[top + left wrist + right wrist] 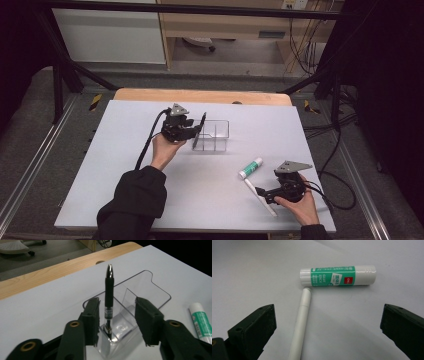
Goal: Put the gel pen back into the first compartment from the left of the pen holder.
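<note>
Your right gripper (328, 327) spreads its fingers around the white pen (300, 325) touching the glue stick (338, 275) at twelve o'clock, while your left gripper's (116, 322) parted fingers flank the black pen (109, 298) upright in the clear organizer (155, 287).

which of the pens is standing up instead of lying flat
The black pen, upright in the clear organizer. The white pen lies flat on the table beside the glue stick.

Loads of open tabletop (150, 200) up front, but the glue stick (250, 168) and white pen (260, 197) crowded the right claw (259, 191)
</note>
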A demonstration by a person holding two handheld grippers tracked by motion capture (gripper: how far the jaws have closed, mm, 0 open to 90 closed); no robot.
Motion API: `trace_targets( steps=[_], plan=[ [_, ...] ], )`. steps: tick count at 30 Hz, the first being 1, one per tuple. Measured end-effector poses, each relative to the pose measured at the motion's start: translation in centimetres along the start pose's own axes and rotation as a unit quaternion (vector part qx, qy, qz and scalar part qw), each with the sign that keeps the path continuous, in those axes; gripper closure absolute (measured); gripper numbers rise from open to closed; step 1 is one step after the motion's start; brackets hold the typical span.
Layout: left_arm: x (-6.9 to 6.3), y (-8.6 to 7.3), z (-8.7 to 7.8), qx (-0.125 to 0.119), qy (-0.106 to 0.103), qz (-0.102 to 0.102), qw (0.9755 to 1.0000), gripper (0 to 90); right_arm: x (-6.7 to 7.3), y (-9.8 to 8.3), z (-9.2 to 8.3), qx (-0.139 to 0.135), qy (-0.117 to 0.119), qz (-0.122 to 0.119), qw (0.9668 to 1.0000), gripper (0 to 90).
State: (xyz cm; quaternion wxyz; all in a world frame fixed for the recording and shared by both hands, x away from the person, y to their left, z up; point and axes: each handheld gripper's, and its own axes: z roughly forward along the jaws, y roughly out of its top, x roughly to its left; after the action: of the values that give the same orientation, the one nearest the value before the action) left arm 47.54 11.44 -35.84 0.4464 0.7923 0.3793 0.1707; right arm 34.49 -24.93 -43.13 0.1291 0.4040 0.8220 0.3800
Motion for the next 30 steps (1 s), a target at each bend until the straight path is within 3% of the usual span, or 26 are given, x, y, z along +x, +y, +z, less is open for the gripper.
trace_targets(
  steps=[7, 15, 30],
  plan=[
    [0.0, -0.8, -2.4, 0.017, 0.000, 0.016, 0.9997, 36.5, 0.0, 0.0, -0.1, 0.006, -0.004, 0.005, 1.0000, 1.0],
    [0.3, -3.5, -4.7, 0.027, 0.014, 0.022, 0.9993, 20.6, 0.2, 0.1, 0.1, 0.012, -0.006, 0.010, 0.9999, 1.0],
    [1.1, -9.0, -6.9, 0.053, 0.004, 0.010, 0.9985, 12.4, 0.4, 0.4, 0.3, 0.018, -0.008, 0.013, 0.9997, 0.7]
  ],
)
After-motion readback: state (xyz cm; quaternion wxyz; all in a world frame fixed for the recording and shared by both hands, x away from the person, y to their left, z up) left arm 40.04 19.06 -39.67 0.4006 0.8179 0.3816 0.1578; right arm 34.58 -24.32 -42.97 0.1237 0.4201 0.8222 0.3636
